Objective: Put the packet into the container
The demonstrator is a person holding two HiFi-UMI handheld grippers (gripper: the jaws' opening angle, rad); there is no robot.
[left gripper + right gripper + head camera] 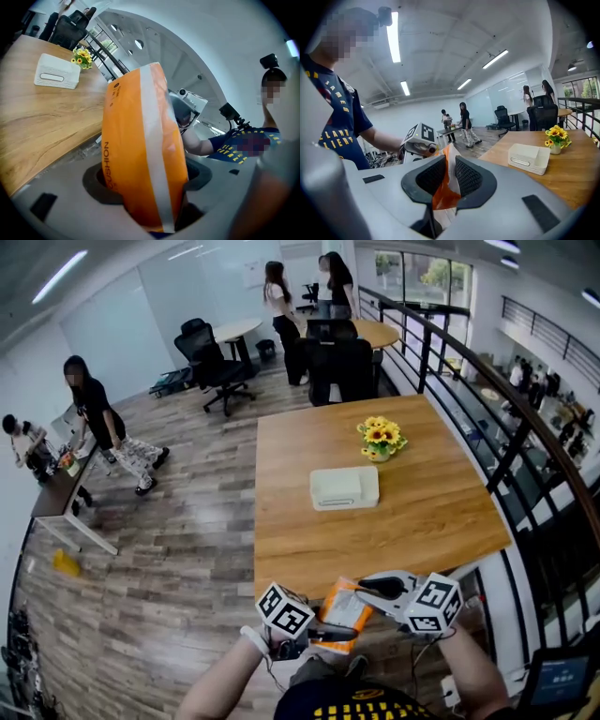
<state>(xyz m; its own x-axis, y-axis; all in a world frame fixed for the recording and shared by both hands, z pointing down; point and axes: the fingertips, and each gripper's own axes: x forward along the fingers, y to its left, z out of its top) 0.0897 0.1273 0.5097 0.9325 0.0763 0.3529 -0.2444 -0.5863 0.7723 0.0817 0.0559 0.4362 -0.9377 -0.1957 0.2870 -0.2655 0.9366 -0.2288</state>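
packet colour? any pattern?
The packet is orange with a white band running lengthwise and dark print along one edge. It shows best in the left gripper view.

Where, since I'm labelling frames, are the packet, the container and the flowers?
orange packet (127,150): left gripper view, its orange front face.
white container (344,487): head view, its top.
flowers (381,434): head view, the yellow blooms.
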